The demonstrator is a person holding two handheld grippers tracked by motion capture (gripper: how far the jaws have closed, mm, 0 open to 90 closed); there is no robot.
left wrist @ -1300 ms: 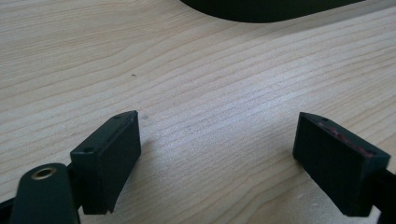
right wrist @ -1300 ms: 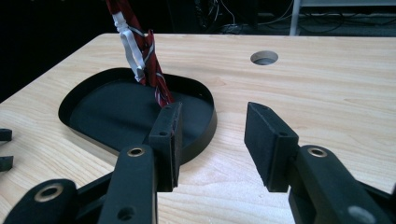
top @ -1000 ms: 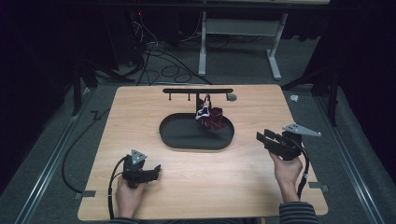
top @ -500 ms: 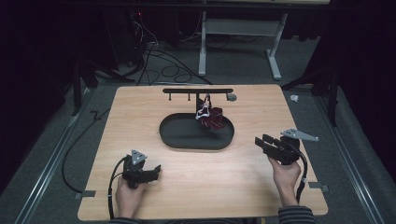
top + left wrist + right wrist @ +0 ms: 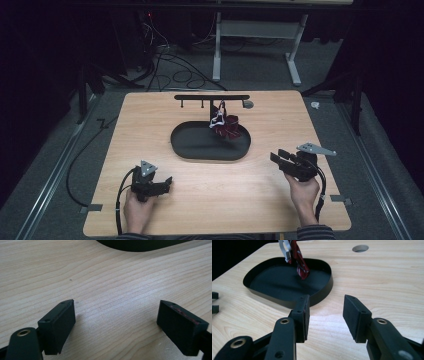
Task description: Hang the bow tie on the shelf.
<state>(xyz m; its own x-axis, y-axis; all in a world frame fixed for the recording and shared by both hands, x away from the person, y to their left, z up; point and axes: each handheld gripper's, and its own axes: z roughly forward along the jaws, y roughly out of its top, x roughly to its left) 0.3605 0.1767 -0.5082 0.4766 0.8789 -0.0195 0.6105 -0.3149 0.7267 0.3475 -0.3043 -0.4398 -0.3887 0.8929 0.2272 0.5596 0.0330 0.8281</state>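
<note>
Table (image 5: 150,125): light wood top, centre of the high view, dark floor on all sides.
Tray (image 5: 200,147): black, oval, shallow-walled; centre of the high view, slightly above the middle; near wall and dark floor at upper left of the right gripper view (image 5: 287,282); a dark edge at the top of the left gripper view (image 5: 140,245).
Rack (image 5: 212,97): thin black bar with small pegs, just above the tray in the high view, close to the table's far edge.
Red item (image 5: 229,126): dark red with a white part, hanging over the right end of the tray; kind cannot be told; seen at top centre-left of the right gripper view (image 5: 299,262), hanging above the tray floor.
Hole (image 5: 360,248): round, in the table top, upper right of the right gripper view.
Left gripper (image 5: 167,181): lower left of the high view, held in a hand (image 5: 136,210), low over bare wood; jaws wide apart, nothing between them.
Right gripper (image 5: 277,156): lower right of the high view, held in a hand (image 5: 304,192), pointing toward the tray; jaws apart, nothing between them, tray wall just beyond the tips.
Cables (image 5: 170,65): loose on the floor, top of the high view.
</note>
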